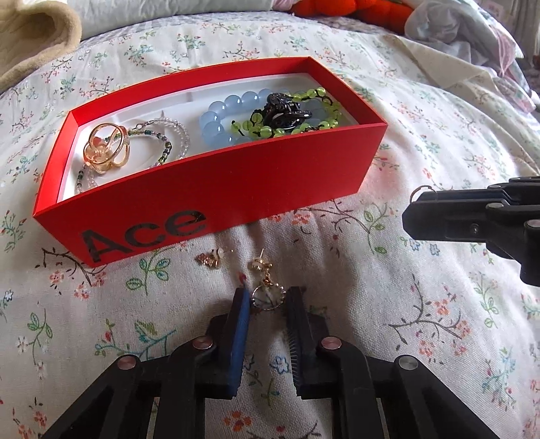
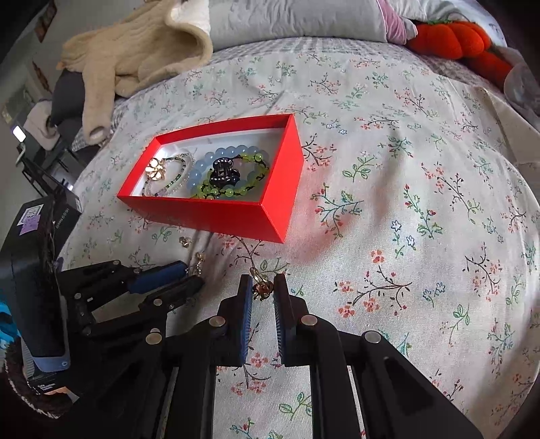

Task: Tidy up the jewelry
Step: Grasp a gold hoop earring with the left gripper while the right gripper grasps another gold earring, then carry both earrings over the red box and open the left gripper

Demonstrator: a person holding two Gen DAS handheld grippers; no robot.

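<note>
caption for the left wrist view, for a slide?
Left gripper closing around a gold drop earring on the floral bedspread, before the red jewelry box.

A home bedroom: floral bedspread (image 2: pixel 388 202), pillow (image 2: pixel 297 20), plush toy (image 2: pixel 452 37).

The red box (image 1: pixel 216 189) with "Ace" printed in black on its side sits open on the floral bedspread, white liner inside. At one end of it there's a gold flower-shaped hair clip (image 1: pixel 107 148) lying on top of a thin strand of small clear and green beads (image 1: pixel 168 141). The other end has a chunky pale blue bead bracelet (image 1: pixel 219 116), a lime green bead bracelet (image 1: pixel 270 126) tangled over it, and a black claw clip (image 1: pixel 285 109) on top of the pile. Outside the box, just in front of the printed side, are a small gold stud earring (image 1: pixel 211 259) and a gold dangly earring with a round pendant (image 1: pixel 266 287). Another gold earring with an amber-ish piece (image 2: pixel 261 285) lies a bit further out.
</note>
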